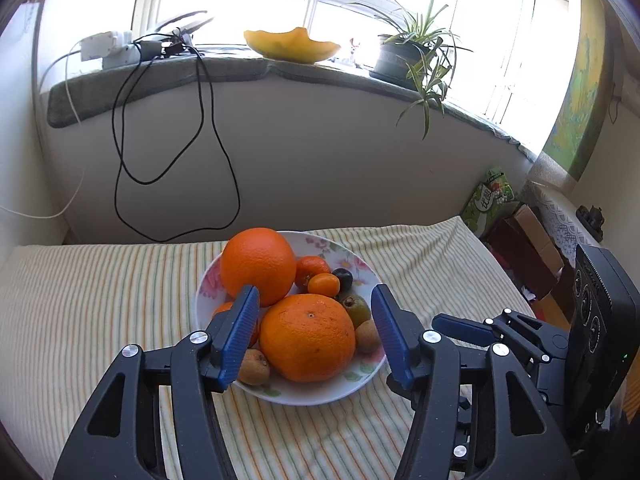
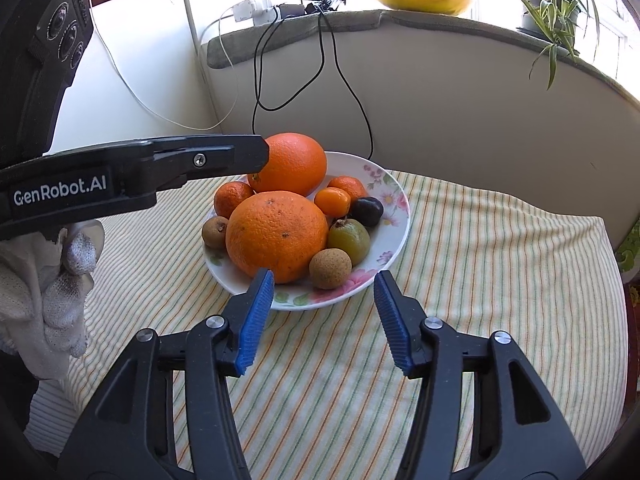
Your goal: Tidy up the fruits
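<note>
Both the left gripper [image 1: 316, 328] and the right gripper [image 2: 324, 312] gape wide, holding nothing. The big round front orange [image 1: 307, 338] sits between the left fingers, heaped on the floral white ceramic plate [image 1: 362, 376]. A careless squeeze could roll the neighbouring small brown fruit [image 2: 330, 269] off the rim.
</note>
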The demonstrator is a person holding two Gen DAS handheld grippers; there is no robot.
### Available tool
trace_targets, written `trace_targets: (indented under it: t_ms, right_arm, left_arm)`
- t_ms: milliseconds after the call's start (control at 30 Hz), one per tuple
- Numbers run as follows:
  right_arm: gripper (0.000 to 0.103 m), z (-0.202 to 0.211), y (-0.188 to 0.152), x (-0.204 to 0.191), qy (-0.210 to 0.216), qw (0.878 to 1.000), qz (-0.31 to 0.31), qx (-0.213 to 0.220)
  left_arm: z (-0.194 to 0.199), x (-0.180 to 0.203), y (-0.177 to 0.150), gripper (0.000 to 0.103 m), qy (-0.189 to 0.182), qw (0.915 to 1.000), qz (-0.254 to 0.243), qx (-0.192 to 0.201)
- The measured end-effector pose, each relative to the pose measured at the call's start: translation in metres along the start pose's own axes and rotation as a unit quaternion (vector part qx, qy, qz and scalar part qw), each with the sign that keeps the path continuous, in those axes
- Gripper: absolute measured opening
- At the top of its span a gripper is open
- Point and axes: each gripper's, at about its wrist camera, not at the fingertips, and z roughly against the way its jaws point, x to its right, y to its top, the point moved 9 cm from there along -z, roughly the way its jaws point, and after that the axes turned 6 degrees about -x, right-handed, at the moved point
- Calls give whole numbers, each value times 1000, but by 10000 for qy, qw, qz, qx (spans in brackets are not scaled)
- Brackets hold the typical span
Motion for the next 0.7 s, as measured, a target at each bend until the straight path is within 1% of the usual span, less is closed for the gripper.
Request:
trace_targets:
  t_ms: [33,100,167,233,267,300,467,500,567,700]
  right_arm:
    - [70,3,-1,0,-28,10000,-1,34]
    - [70,8,-2,1,-79,9999,-4,63]
    - [71,12,-3,1,-94,9999,-21,75]
    - [76,16,-5,1,-122,9999,-36,93]
    - [83,18,-5,0,-147,9998,-41,126]
    - [86,21,-5,-1,-174,9997,-38,165]
    - [87,29,-10,-6,-293,9994,37,189]
    - [88,32,-11,-8,-326,9993,46,194]
    - [90,37,-14,-9,-395,9990,35,230]
    - [90,46,-20,-11,-411,9987,-72,290]
  left_arm:
    - [2,-1,-1,62,2,10000,31,9]
    - [7,-2,-5,63,18,10000,68,30]
    - [13,-3,-7,68,80,9999,89,68]
    - [19,-4,-11,70,124,9998,95,105]
    - [23,-4,-12,70,151,9998,100,124]
    - [26,-5,-15,70,181,9997,105,143]
    - [41,-6,-29,71,322,9991,158,209]
    - [44,-7,-32,73,352,9990,179,217]
    - [49,-8,-38,78,445,9985,205,241]
    - [60,-10,-49,79,642,9972,268,283]
